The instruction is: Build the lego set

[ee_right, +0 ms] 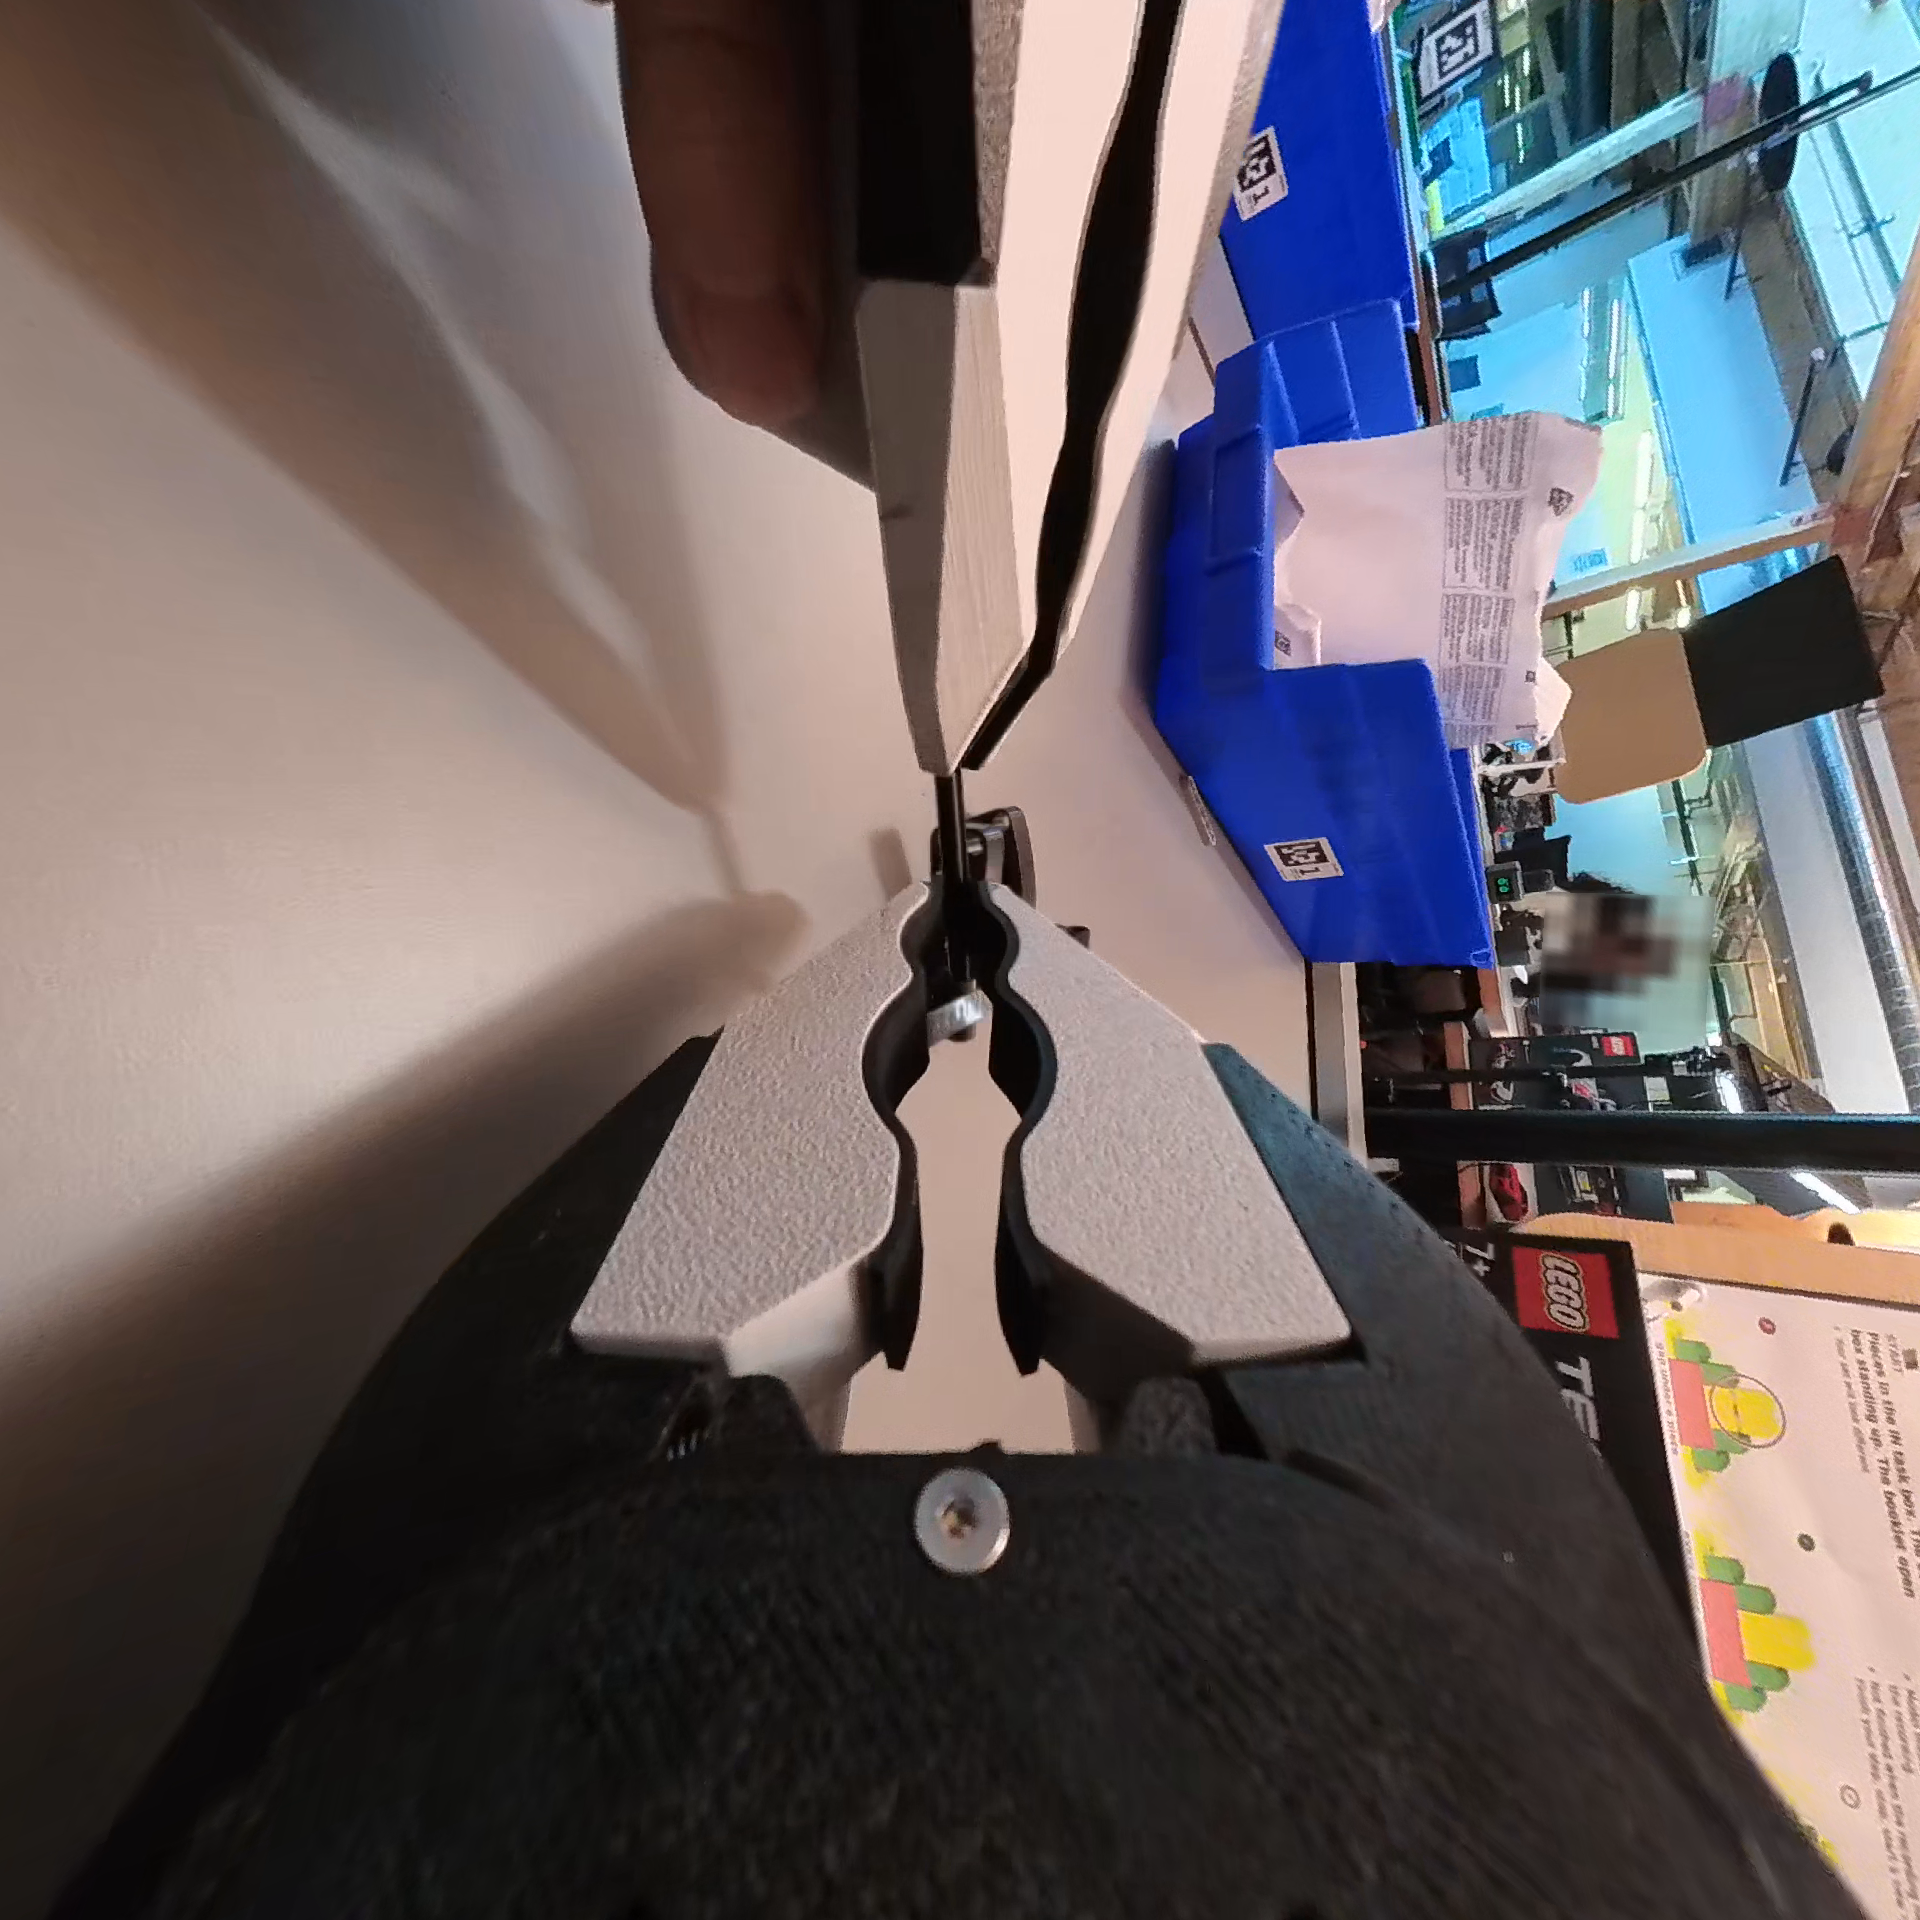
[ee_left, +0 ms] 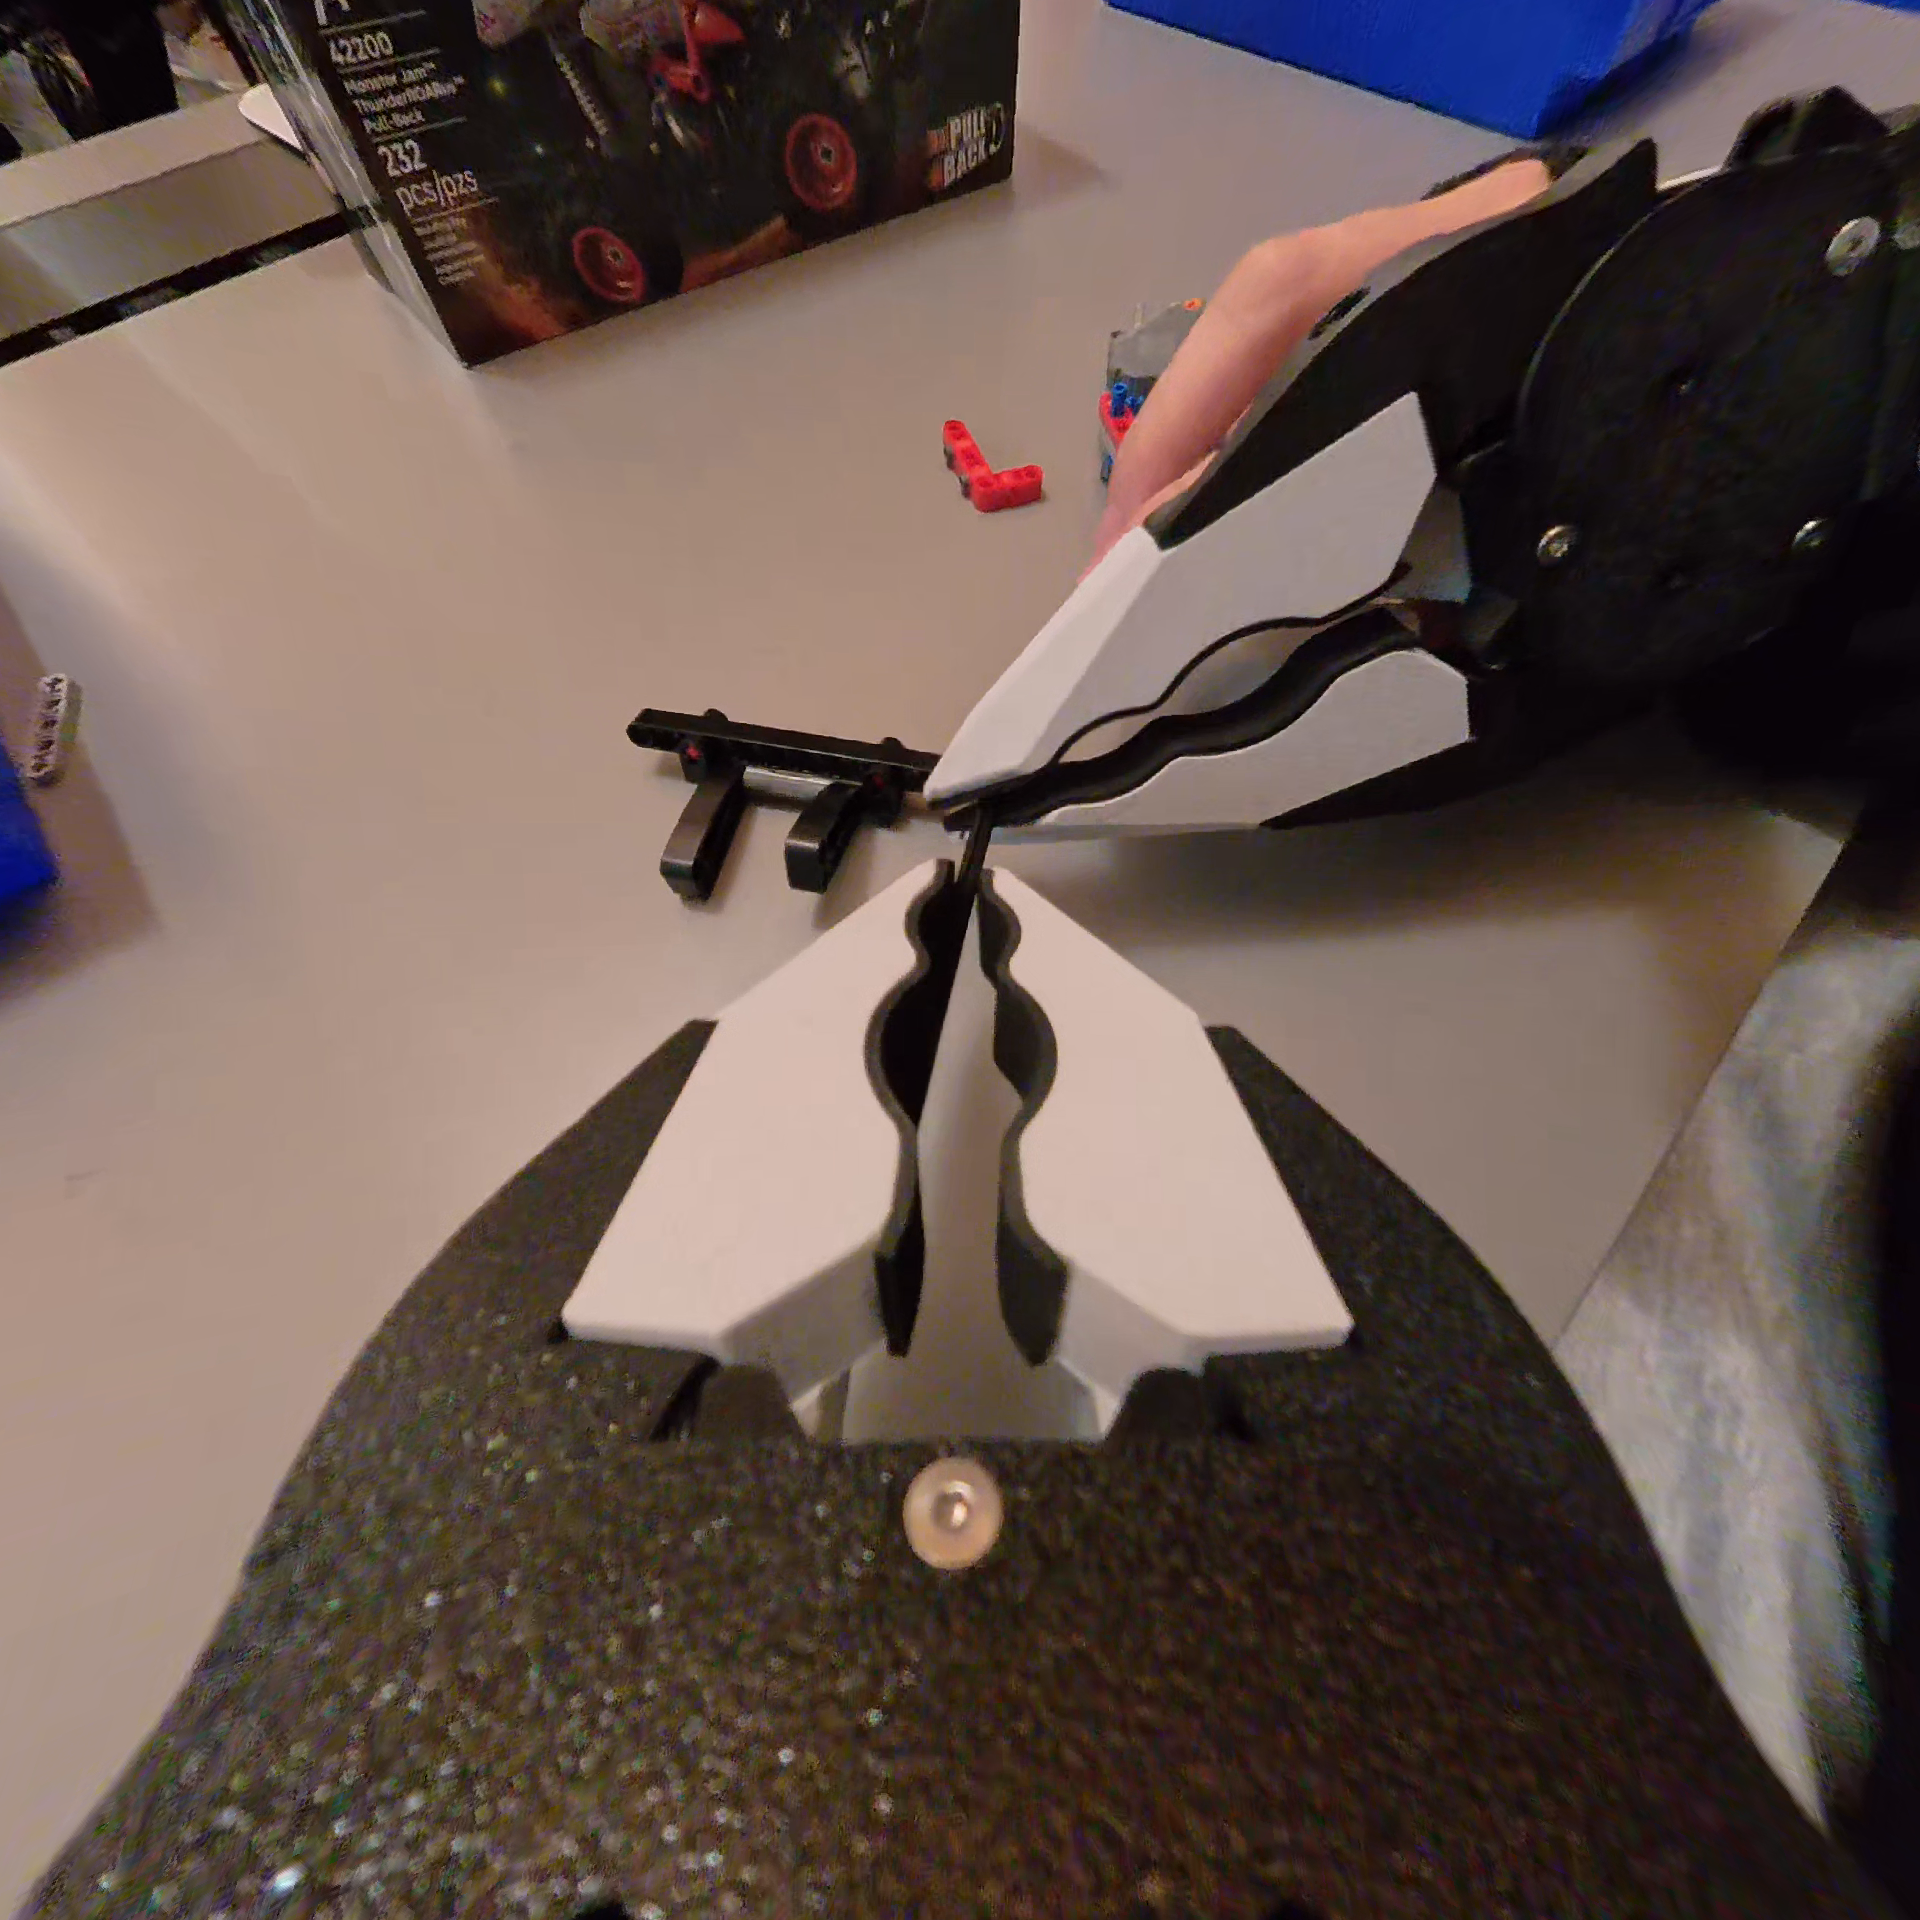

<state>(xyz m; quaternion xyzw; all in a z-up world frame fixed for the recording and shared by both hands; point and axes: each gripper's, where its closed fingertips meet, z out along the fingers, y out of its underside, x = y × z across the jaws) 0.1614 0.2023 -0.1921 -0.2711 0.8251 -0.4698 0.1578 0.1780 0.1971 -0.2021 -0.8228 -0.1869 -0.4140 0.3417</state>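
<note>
Both grippers pinch one thin black axle (ee_left: 971, 847) between them just above the table (ee_left: 416, 1039): left gripper (ee_left: 961, 883) clenched on its near end, right gripper (ee_left: 951, 800) clenched on the far end. Black lego assembly (ee_left: 774, 795) lies just left. Risk: with such tip-only grips, the axle may twist or slip out and drop.

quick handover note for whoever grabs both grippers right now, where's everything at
Left gripper: shut on one end of a thin black axle.
Right gripper: shut on the axle's other end; both tips nearly meet just above the table.
Black beam assembly with two curved arms lies on the table just behind the tips.
Red L-shaped piece lies loose farther back; a small partly built section sits behind the person's hand; set box at the far edge.
Done: small sub-assemblies only. Left: seat the axle, then most of the build.
</note>
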